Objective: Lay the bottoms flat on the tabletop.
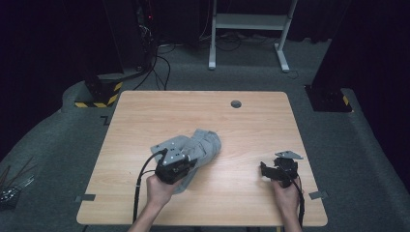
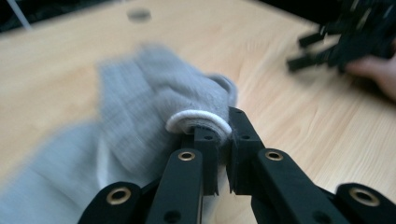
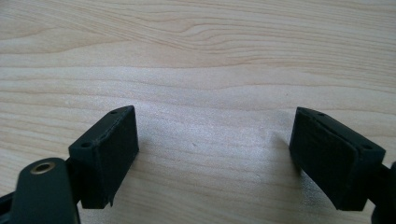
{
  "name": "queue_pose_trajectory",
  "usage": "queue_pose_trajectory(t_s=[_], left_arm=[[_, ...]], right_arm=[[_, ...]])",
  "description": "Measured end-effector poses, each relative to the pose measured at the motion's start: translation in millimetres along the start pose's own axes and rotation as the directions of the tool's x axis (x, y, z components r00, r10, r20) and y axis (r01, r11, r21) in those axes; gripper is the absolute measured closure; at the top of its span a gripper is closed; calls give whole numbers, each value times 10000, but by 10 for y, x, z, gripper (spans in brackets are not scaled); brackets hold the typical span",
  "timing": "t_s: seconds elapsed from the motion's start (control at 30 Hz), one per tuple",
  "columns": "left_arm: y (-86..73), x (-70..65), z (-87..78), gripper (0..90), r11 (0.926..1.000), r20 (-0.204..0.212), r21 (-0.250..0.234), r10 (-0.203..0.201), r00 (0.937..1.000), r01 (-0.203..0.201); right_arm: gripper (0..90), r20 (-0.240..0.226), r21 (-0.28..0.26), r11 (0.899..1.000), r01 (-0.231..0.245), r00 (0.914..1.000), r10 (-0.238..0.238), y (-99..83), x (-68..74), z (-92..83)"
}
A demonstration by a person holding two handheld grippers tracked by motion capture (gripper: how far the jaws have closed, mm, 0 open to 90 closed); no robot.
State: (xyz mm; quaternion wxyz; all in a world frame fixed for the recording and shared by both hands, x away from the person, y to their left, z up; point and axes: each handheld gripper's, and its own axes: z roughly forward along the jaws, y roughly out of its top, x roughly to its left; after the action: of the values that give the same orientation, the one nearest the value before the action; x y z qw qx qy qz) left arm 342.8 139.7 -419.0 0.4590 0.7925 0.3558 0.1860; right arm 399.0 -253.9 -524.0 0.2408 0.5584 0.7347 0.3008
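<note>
Grey cloth (image 2: 154, 93) is pinched at its white-edged fold between the nearly closed jaws of the left gripper (image 2: 223, 140), partly rolled on the bench (image 1: 251, 121). The right gripper (image 3: 212, 149) is held wide, nothing between its jaws. Folding looks half done.
</note>
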Motion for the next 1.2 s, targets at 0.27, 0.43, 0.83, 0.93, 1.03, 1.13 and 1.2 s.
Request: queue_pose_trajectory(t_s=[0.27, 0.43, 0.83, 0.93, 1.03, 1.13, 1.2], left_arm=[[-316, 655, 285, 827, 9746, -1893, 1282, -1575, 9692, 1834], [-553, 744, 448, 723, 9520, -2611, 2094, -1657, 9510, 2233], [-559, 456, -54, 402, 9805, -2423, 1065, -1356, 9607, 1652], [-619, 329, -102, 385, 9823, -2196, 1094, -1255, 9675, 1522], [-675, 245, -35, 377, 9830, -2176, 1452, -795, 9728, 1128], [-725, 237, 89, 380, 9772, -2054, 1827, -700, 9762, 1085], [-741, 234, 158, 453, 9753, -1938, 1985, -582, 9793, 972]], right_arm=[[156, -5, -11, 10000, 27, 10000, -27, 0, -2, 1], [156, -5, -9, 10000, 27, 10000, -27, 0, -2, 1], [154, -50, -1, 10000, 57, 10000, -57, 0, 2, 0], [154, -165, 5, 9999, 151, 9997, -151, 0, 8, 0], [154, -250, -20, 9996, 277, 9993, -277, 1, 10, 3], [160, -355, -15, 9994, 353, 9987, -354, 6, 35, 4], [208, -362, -78, 9993, 360, 9987, -363, 6, 43, 3]])
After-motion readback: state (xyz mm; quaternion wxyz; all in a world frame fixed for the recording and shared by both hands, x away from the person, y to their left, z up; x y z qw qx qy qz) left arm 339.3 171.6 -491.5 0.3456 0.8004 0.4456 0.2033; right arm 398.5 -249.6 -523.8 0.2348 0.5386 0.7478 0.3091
